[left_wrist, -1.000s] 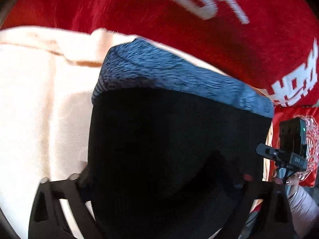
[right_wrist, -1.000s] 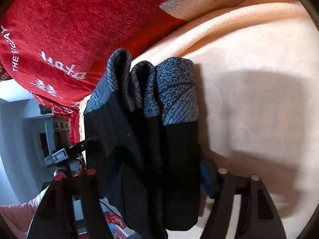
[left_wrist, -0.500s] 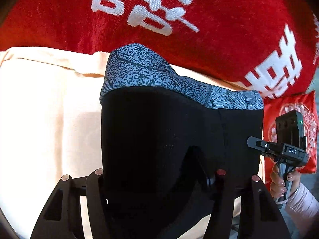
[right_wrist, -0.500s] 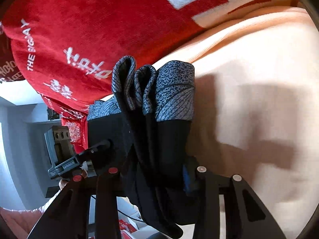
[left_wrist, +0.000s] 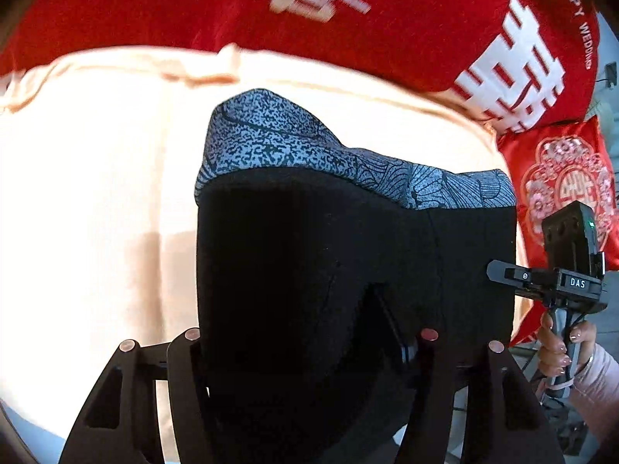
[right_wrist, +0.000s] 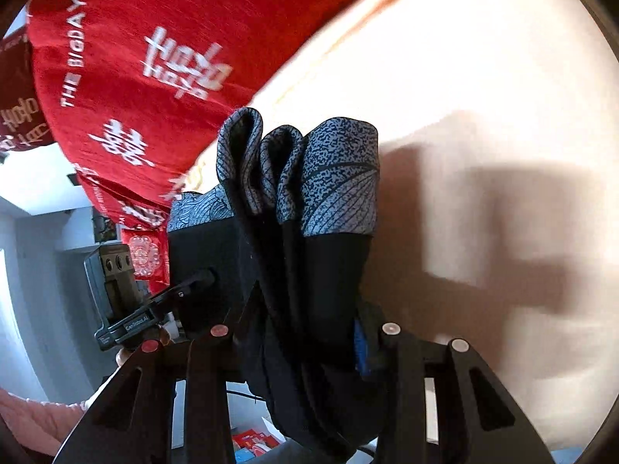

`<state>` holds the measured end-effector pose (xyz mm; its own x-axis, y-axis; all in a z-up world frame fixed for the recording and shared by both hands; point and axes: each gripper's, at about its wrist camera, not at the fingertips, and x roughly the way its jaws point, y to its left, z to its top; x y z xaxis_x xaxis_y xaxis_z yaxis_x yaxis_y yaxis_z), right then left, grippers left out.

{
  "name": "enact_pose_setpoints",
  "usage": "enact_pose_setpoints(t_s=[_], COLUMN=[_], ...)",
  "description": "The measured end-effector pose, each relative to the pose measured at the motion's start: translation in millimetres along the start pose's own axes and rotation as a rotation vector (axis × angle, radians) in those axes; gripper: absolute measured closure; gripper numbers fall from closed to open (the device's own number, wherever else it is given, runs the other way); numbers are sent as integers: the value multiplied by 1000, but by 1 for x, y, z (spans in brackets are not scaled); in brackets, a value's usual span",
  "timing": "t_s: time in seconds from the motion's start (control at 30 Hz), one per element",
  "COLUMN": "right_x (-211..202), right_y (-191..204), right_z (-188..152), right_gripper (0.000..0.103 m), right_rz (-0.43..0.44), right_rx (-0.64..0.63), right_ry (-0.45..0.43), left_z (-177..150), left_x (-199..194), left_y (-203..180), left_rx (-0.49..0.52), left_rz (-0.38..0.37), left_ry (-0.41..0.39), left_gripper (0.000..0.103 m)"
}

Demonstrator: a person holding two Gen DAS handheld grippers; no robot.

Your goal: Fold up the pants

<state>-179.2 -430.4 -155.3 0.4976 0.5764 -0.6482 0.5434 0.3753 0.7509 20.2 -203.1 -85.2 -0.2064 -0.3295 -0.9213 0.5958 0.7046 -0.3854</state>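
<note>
The pants (left_wrist: 309,270) are black with a grey-blue patterned band along their upper edge. They hang between both grippers above the peach bed sheet (left_wrist: 96,193). My left gripper (left_wrist: 309,340) is shut on the black cloth, which fills the gap between its fingers. In the right wrist view the pants (right_wrist: 317,232) hang bunched in several folds. My right gripper (right_wrist: 305,332) is shut on that bunch. The right gripper (left_wrist: 503,272) also shows at the pants' right edge in the left wrist view.
A red blanket (left_wrist: 348,38) with white characters lies along the far side of the sheet. A small red patterned cushion (left_wrist: 565,185) is at the right. The gripper shadow (right_wrist: 503,239) falls on the sheet. Grey room walls (right_wrist: 38,270) show beyond the bed's edge.
Both grippers have drawn back from the red blanket with the pants. More peach sheet now shows beyond the patterned band. Both grips are unchanged.
</note>
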Motion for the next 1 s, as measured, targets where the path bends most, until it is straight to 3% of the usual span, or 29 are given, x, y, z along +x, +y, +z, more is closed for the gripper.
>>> enact_pose_setpoints(t_s=[0.1, 0.17, 0.3, 0.43, 0.5, 0.57, 0.6, 0.7, 0.8, 0.9, 1.0], right_x=[19, 24, 24, 12, 3, -10, -14, -26, -14, 9, 14], right_y=[-14, -24, -22, 7, 20, 34, 42, 62, 70, 61, 52], right_z=[-7, -4, -2, -11, -15, -18, -17, -13, -2, 7, 8], right_gripper=[53, 44, 38, 38, 43, 72, 74, 76, 76, 77, 80], right_rz=[-93, -105, -145, -328, -401, -435, -429, -378, -379, -418, -389], right_rx=[-18, -2, 4, -70, -103, -138, -149, -179, -197, -187, -198], right_ry=[25, 22, 32, -26, -60, -109, -129, -194, -181, -141, -153], left_z=[-14, -19, -21, -17, -18, -15, -10, 5, 22, 27, 25], left_x=[17, 19, 17, 1, -21, -40, -43, -41, -15, 15, 33], left_y=[20, 32, 42, 29, 32, 30, 24, 0, -29, -29, -14], left_rx=[-32, -41, -80, -67, -67, -51, -37, 35, 108, 120, 104], left_rz=[23, 75, 88, 180, 160, 128, 110, 51, 20, 69, 107], left_ry=[3, -38, -34, -80, -113, -151, -165, -188, -177, -141, -117], left_gripper=[31, 9, 6, 6, 6, 6, 6, 6, 6, 6, 6])
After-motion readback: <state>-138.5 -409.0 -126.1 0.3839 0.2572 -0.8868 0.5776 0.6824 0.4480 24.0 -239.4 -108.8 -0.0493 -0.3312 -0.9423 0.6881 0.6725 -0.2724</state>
